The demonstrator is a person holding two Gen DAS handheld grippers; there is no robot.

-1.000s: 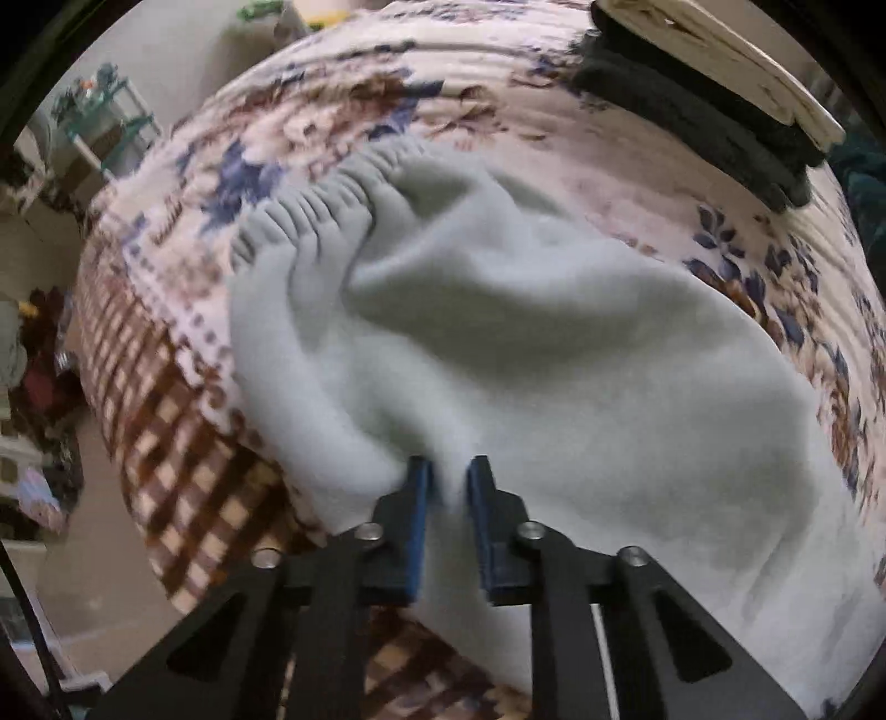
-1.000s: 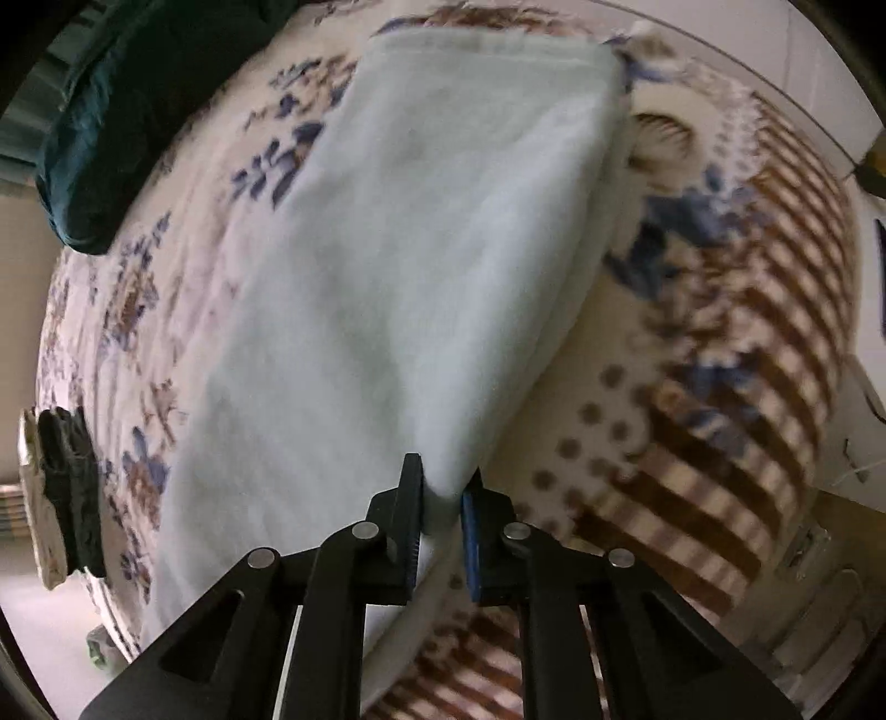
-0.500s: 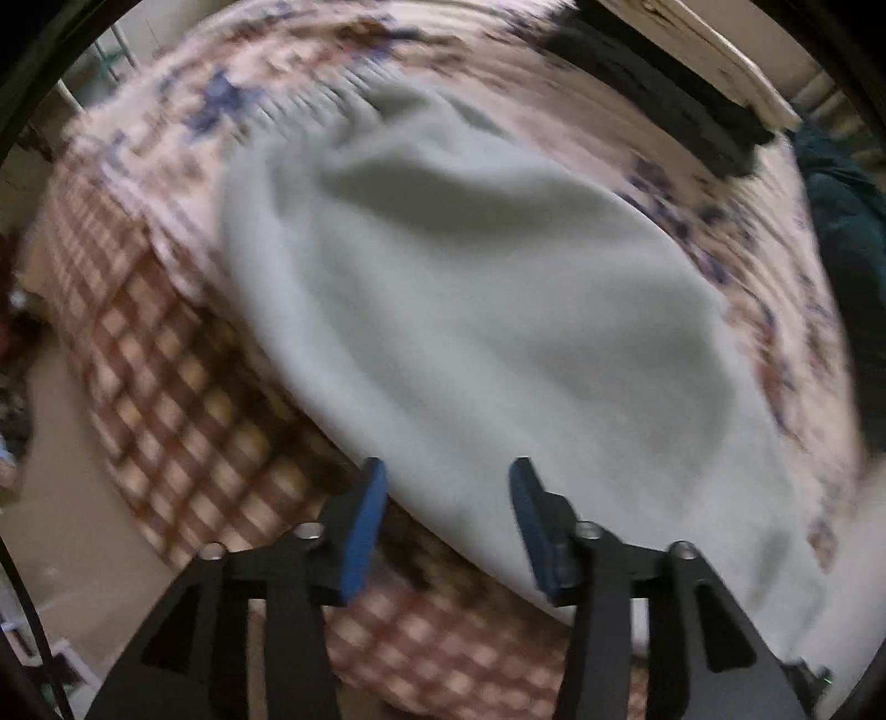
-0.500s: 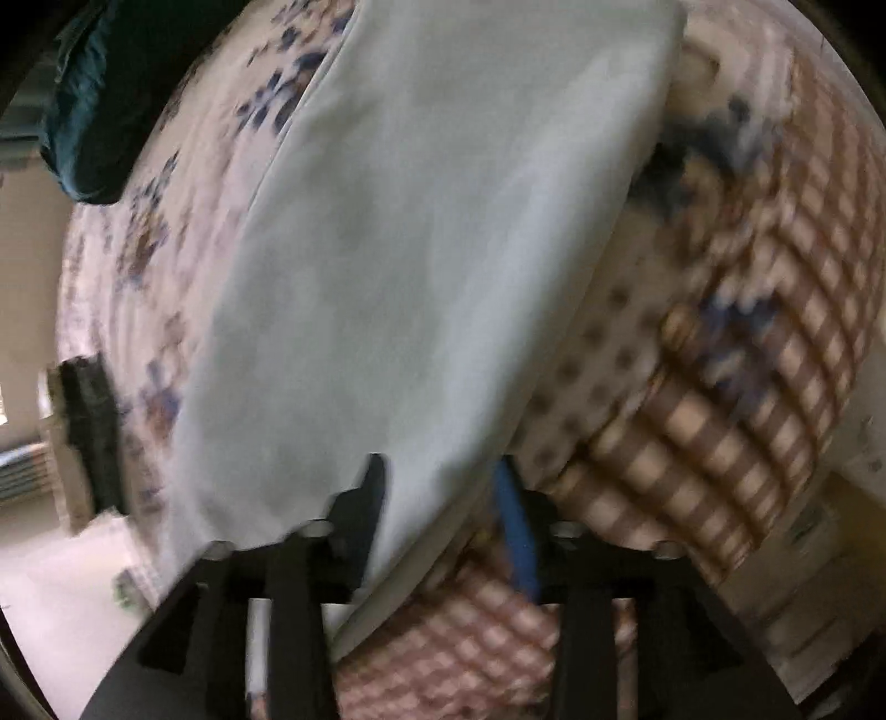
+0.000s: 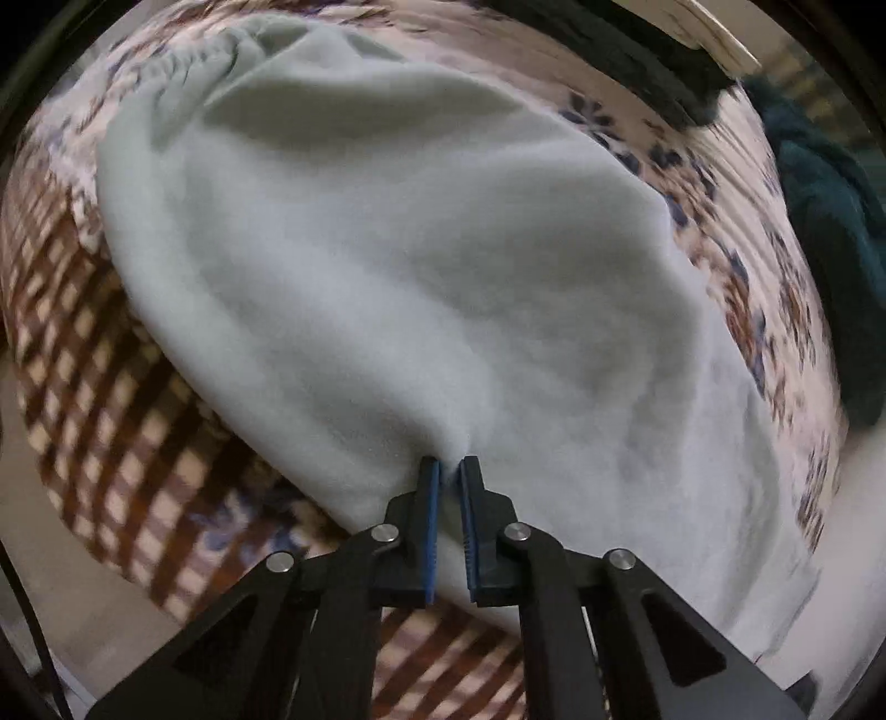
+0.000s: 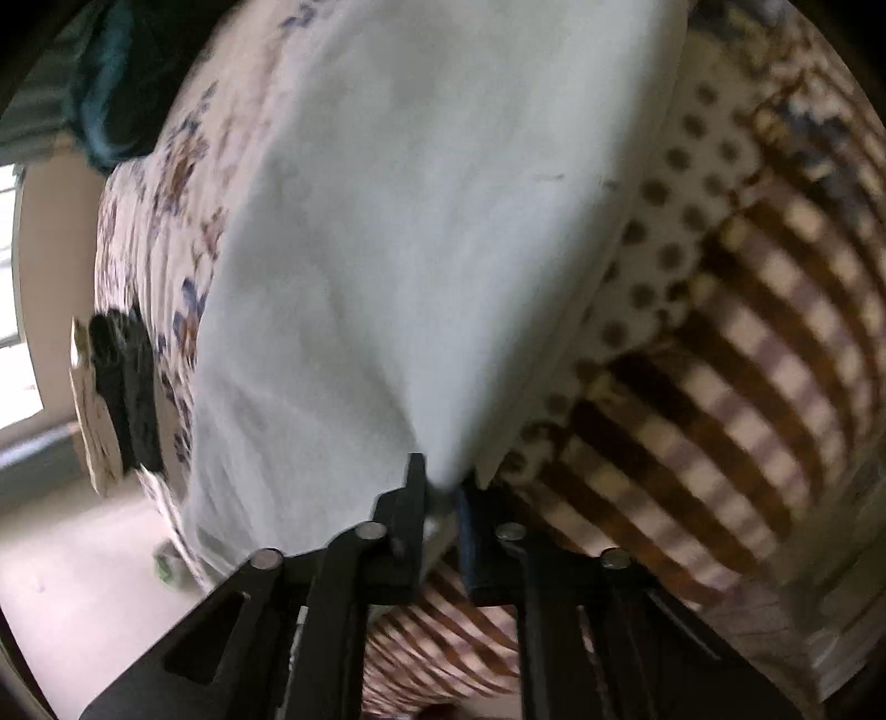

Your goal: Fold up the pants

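Pale grey-green fleece pants (image 5: 421,266) lie folded lengthwise on a bed with a floral and checked quilt (image 5: 99,387). Their gathered waistband (image 5: 188,61) is at the far left in the left wrist view. My left gripper (image 5: 449,471) is shut on a pinch of the pants' near edge. In the right wrist view the pants (image 6: 421,232) stretch away up the frame. My right gripper (image 6: 443,487) is shut on their near edge, which bunches between the fingers.
A stack of dark and cream folded clothes (image 5: 653,39) lies at the far side of the bed; it also shows in the right wrist view (image 6: 119,399). A dark teal cloth (image 5: 825,221) lies at the bed's right. Bare floor (image 6: 83,565) lies beyond the bed's edge.
Both grippers opened half a second ago, shifted along the pants' near edge, and have shut on it again at a new spot. The cloth now puckers toward each grip.
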